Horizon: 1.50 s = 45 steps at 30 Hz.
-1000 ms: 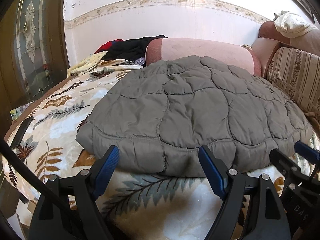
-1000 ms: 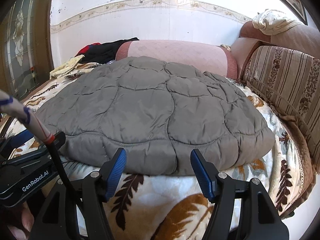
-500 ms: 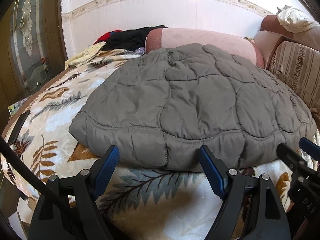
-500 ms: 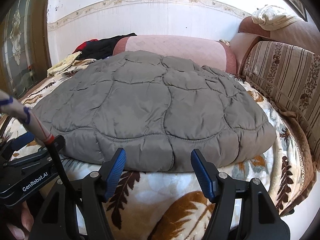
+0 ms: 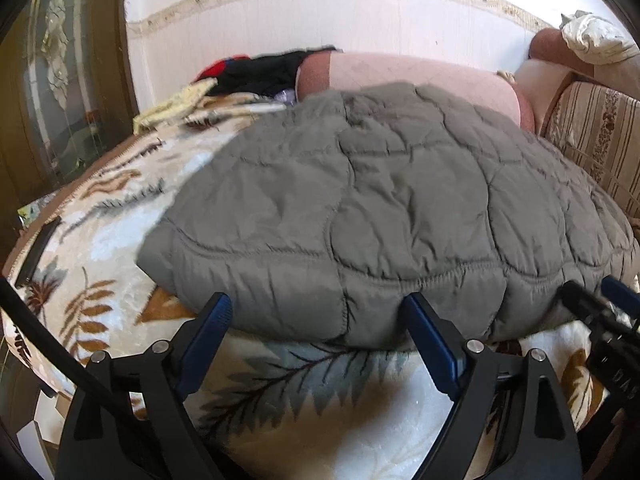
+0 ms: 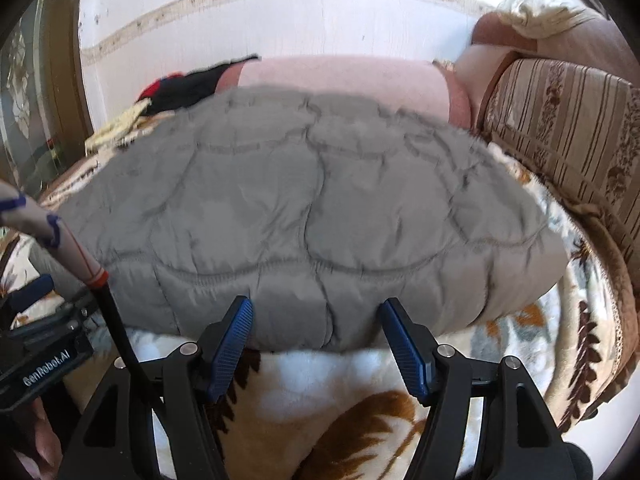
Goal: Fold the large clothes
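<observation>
A large grey quilted jacket (image 5: pixel 380 208) lies spread flat on a leaf-patterned blanket (image 5: pixel 100 248); it also shows in the right wrist view (image 6: pixel 304 208). My left gripper (image 5: pixel 316 328) is open, its blue pads straddling the jacket's near hem toward the left part. My right gripper (image 6: pixel 316 328) is open, its blue pads at the near hem toward the middle. Neither holds anything. The right gripper (image 5: pixel 600 312) shows at the right edge of the left wrist view.
A pink bolster (image 5: pixel 420 76) lies behind the jacket against the wall. Dark and red clothes (image 5: pixel 260 70) are piled at the back left. A striped sofa back (image 6: pixel 568 128) runs along the right. A wooden door (image 5: pixel 60 92) stands at left.
Both grippers have moved forward and lower toward the jacket's near hem, so the jacket fills more of each view. Jaws stayed open.
</observation>
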Available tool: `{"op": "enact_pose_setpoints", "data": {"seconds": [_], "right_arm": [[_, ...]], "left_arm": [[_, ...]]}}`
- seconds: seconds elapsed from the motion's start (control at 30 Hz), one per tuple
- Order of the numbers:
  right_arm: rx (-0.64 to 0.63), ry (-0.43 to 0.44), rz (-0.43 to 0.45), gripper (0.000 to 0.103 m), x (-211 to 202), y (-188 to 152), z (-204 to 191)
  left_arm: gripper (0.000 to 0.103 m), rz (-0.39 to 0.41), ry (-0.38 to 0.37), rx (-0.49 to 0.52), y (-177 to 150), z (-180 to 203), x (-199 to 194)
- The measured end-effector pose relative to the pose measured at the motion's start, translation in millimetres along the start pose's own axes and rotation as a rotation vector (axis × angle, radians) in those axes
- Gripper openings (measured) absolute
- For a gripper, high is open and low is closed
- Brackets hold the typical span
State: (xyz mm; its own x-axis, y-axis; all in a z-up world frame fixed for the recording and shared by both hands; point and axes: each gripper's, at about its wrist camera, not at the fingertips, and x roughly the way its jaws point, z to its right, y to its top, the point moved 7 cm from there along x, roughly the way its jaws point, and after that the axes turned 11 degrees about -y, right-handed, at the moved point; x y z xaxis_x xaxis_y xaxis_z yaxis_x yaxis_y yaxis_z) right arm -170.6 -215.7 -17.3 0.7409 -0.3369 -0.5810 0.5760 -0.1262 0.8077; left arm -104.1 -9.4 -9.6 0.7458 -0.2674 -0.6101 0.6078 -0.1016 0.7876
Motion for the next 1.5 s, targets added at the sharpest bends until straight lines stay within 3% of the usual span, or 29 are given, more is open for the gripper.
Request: {"op": "enact_pose_setpoints", "data": {"seconds": [0.07,0.43,0.67,0.83,1.0,1.2,1.4,1.5], "right_arm": [[0.003,-0.007,0.022,0.072,-2,6,2],[-0.004,0.024,-0.081,0.075,34,6,-3],[-0.002,0.052,-0.04,0.076,-14,7,4],[-0.025,0.05,-0.004,0.077,-53,14,10],[0.026,0.075,0.057,0.083,-87,44,26],[0.031,0.089,0.128,0.089,-116,63,18],[0.04,0.098,0.117,0.089,-126,48,11],[0.05,0.094,0.138,0.089,-133,44,12]], "left_arm": [[0.087,0.011,0.007,0.004,3,0,-1],[0.092,-0.035,-0.001,0.007,2,1,11],[0.093,-0.007,-0.027,0.0,16,-1,-25],[0.096,0.026,-0.005,0.014,33,-5,-61],[0.1,0.138,0.033,0.074,61,-7,-107],[0.103,0.131,0.024,0.18,61,8,-137],[0.103,0.059,-0.083,0.139,39,13,-145],[0.103,0.08,-0.12,0.102,38,10,-151]]}}
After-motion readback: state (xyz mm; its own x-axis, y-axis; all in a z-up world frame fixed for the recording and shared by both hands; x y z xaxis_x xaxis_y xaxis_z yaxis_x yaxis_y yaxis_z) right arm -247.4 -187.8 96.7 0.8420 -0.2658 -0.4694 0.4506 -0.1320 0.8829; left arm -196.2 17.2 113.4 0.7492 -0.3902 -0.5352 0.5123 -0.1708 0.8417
